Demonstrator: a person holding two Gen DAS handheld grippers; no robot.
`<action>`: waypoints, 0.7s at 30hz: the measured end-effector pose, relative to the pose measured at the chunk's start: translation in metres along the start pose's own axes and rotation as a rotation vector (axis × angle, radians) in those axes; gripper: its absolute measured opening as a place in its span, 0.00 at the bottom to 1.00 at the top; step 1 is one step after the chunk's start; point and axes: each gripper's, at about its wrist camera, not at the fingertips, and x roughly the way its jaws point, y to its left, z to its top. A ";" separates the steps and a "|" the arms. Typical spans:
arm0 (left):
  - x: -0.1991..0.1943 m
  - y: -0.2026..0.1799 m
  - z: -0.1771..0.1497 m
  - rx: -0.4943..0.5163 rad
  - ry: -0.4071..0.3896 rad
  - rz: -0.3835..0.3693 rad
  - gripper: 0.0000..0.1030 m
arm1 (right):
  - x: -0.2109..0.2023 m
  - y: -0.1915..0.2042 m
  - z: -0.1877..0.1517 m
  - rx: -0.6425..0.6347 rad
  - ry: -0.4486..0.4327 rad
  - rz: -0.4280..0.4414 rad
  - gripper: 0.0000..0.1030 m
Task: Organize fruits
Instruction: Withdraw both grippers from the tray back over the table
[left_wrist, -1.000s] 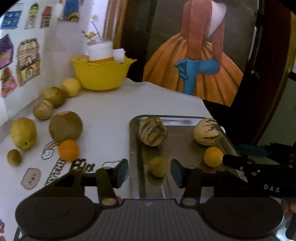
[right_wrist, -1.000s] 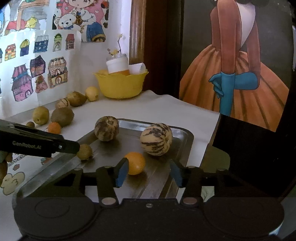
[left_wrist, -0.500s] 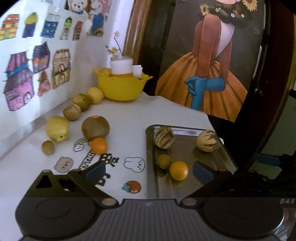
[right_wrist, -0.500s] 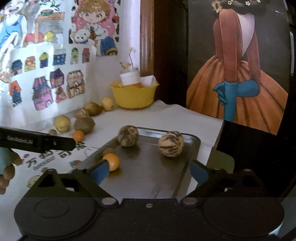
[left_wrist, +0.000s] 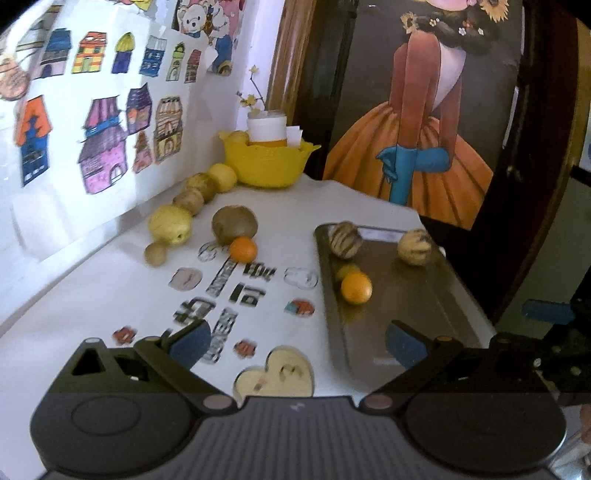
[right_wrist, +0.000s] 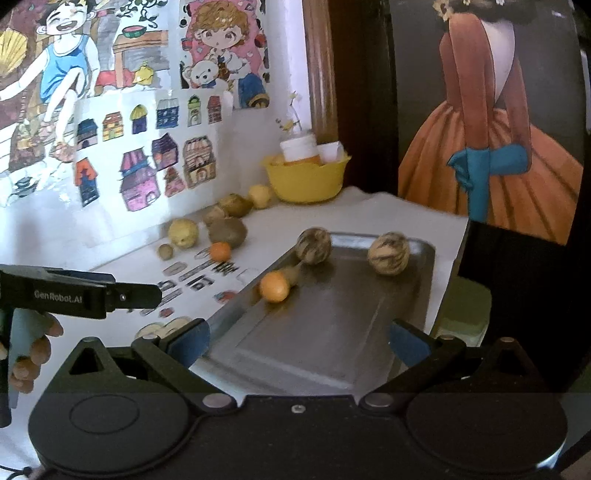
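A metal tray holds two striped melons, an orange and a small yellow-green fruit touching it. My left gripper is open and empty, hanging over the table just left of the tray's near end. My right gripper hovers above the near end of the tray; its jaws are opening and hold nothing. The orange lies well ahead of it. A second orange rests on the table in front of a brown fruit.
More fruits line the wall: a yellow one, a small green one and several behind them. A yellow bowl with a jar stands at the back. The table edge drops off right of the tray. A hand holds the left gripper's handle.
Both grippers opened wide and drew back and up from the tray. The small fruit and the orange stayed on the tray; the orange rolled left against the small fruit.
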 end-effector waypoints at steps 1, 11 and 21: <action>-0.004 0.002 -0.004 0.005 0.006 0.004 1.00 | -0.002 0.003 -0.003 0.004 0.007 0.004 0.99; -0.027 0.034 -0.028 -0.009 0.082 0.058 1.00 | -0.002 0.035 -0.021 -0.012 0.112 0.053 0.99; -0.044 0.069 -0.033 0.002 0.134 0.113 1.00 | 0.011 0.074 -0.021 -0.120 0.181 0.148 0.99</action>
